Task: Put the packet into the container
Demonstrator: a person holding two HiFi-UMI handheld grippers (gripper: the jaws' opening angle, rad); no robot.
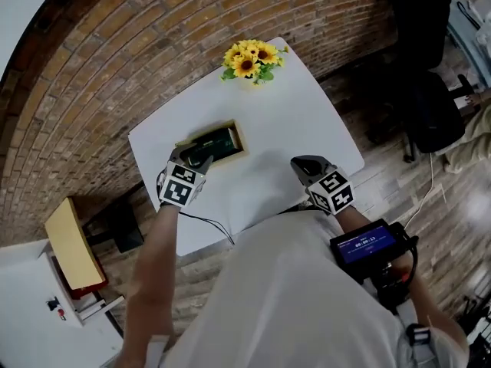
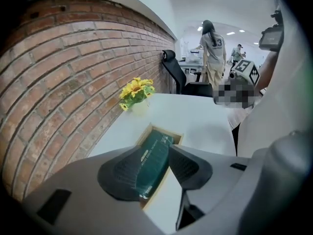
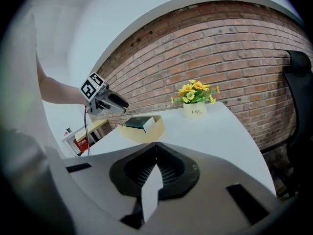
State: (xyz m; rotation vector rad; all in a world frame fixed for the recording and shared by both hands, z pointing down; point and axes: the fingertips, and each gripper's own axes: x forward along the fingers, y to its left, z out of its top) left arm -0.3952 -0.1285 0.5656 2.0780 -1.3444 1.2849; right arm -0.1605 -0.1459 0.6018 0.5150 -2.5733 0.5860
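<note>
Now the packet [image 1: 217,143] lies inside the container [image 1: 241,139], centre-left; the left claw [image 2: 157,152] hovers above it, half-open and empty; the right claw [image 3: 156,146] is closed, empty.

The white flower pot [image 3: 196,112] at the far end of the tabletop [image 3: 234,141] is showing the word "Life". The dark green packet [image 2: 154,153] is carrying pale lettering too blurred to read.
</note>
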